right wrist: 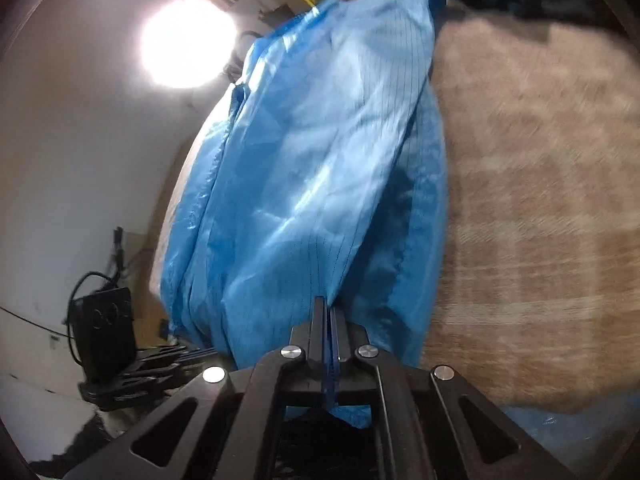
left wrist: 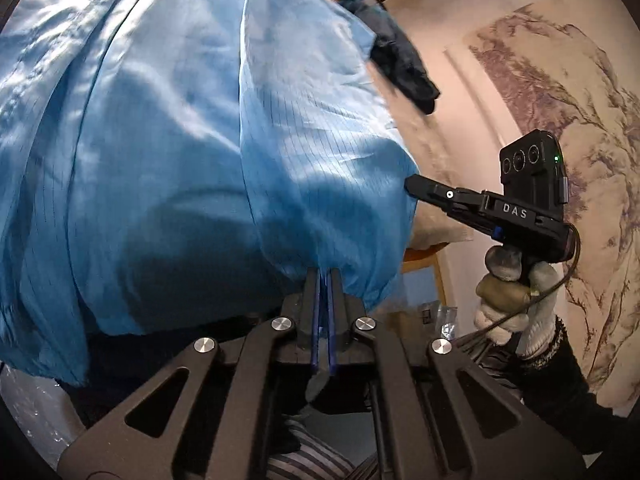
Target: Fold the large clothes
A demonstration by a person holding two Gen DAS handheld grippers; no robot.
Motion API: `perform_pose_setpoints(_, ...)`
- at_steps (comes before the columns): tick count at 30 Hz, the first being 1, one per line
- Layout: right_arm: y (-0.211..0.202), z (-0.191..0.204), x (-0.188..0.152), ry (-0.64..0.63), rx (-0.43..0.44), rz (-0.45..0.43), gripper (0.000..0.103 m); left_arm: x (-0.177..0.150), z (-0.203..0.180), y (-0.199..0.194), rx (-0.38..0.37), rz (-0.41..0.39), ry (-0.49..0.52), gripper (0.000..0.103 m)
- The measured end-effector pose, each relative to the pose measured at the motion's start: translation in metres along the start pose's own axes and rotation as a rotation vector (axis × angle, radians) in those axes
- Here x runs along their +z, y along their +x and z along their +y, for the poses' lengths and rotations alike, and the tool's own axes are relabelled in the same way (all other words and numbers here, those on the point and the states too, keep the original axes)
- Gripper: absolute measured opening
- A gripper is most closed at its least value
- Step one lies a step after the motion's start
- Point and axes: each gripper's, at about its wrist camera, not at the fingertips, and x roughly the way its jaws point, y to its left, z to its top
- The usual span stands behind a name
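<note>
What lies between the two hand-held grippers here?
The blue garment: in the left wrist view its edge is pinched in the left hand-held gripper and spans to the right hand-held gripper, nothing else between.

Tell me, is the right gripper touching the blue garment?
Touching. In the right wrist view the right gripper is shut on the blue garment, with fabric pinched between its fingers and poking out behind them.

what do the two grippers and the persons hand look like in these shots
Both the left gripper and the right gripper are matte black with slotted linkage arms, round silver pivot bolts and blue pads on the fingers. Seen from the side, the right one carries white "DAS" lettering, a black three-lens camera block with a green light, and a dark cable. The hand wears a whitish knit glove and dark sleeve.
</note>
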Motion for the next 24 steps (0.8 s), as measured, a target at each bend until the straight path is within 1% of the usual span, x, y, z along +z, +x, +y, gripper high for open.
perform_pose_setpoints(2, -0.013, -0.001, -0.002, 0.011, -0.001, -0.025, 0.000, -0.002, -0.006, 0.001, 0.023, 0.000, 0.032, 0.000)
perform_pose_setpoints(3, -0.017, -0.006, -0.003, 0.025, -0.002, -0.027, 0.000, -0.004, -0.008, 0.004, 0.050, 0.003, 0.054, 0.000)
perform_pose_setpoints(5, -0.012, -0.006, -0.005, 0.019, -0.055, -0.001, 0.000, -0.006, -0.006, 0.014, 0.106, 0.025, 0.064, 0.000)
perform_pose_setpoints(7, 0.001, -0.006, -0.008, 0.007, -0.123, 0.053, 0.000, -0.008, 0.001, 0.020, 0.128, 0.045, 0.049, 0.000)
perform_pose_setpoints(9, 0.010, -0.003, -0.010, -0.016, -0.170, 0.093, 0.000, -0.010, 0.007, 0.022, 0.138, 0.059, 0.037, 0.000)
perform_pose_setpoints(11, 0.009, 0.007, -0.008, -0.058, -0.209, 0.099, 0.003, -0.013, 0.011, 0.014, 0.137, 0.072, 0.033, 0.000)
perform_pose_setpoints(12, 0.006, 0.012, -0.007, -0.071, -0.234, 0.088, 0.009, -0.012, 0.012, 0.004, 0.143, 0.068, 0.036, 0.000)
perform_pose_setpoints(13, -0.002, 0.020, -0.005, -0.083, -0.263, 0.056, 0.030, -0.011, 0.014, -0.007, 0.148, 0.062, 0.040, 0.000)
perform_pose_setpoints(14, -0.013, 0.028, -0.003, -0.099, -0.291, 0.005, 0.035, -0.009, 0.014, -0.015, 0.151, 0.054, 0.045, 0.000)
perform_pose_setpoints(15, -0.019, 0.032, -0.002, -0.111, -0.308, -0.026, 0.035, -0.002, 0.014, -0.029, 0.164, 0.035, 0.054, 0.001)
perform_pose_setpoints(16, -0.029, 0.041, 0.000, -0.130, -0.318, -0.081, 0.035, 0.004, 0.013, -0.038, 0.177, 0.020, 0.057, 0.001)
perform_pose_setpoints(17, -0.036, 0.047, 0.002, -0.137, -0.303, -0.114, 0.034, 0.015, 0.010, -0.051, 0.188, -0.007, 0.062, 0.001)
perform_pose_setpoints(18, -0.039, 0.054, 0.006, -0.137, -0.268, -0.138, 0.034, 0.025, 0.007, -0.059, 0.197, -0.029, 0.068, 0.001)
perform_pose_setpoints(20, -0.039, 0.068, 0.013, -0.120, -0.192, -0.152, 0.032, 0.054, -0.002, -0.078, 0.227, -0.088, 0.094, 0.001)
perform_pose_setpoints(22, -0.026, 0.082, 0.018, -0.079, -0.124, -0.154, 0.032, 0.084, -0.013, -0.090, 0.260, -0.139, 0.120, 0.001)
perform_pose_setpoints(23, -0.020, 0.086, 0.017, -0.057, -0.097, -0.153, 0.032, 0.104, -0.020, -0.094, 0.285, -0.165, 0.135, 0.005)
perform_pose_setpoints(24, -0.011, 0.090, 0.018, -0.028, -0.077, -0.155, 0.031, 0.120, -0.022, -0.097, 0.301, -0.183, 0.143, 0.012)
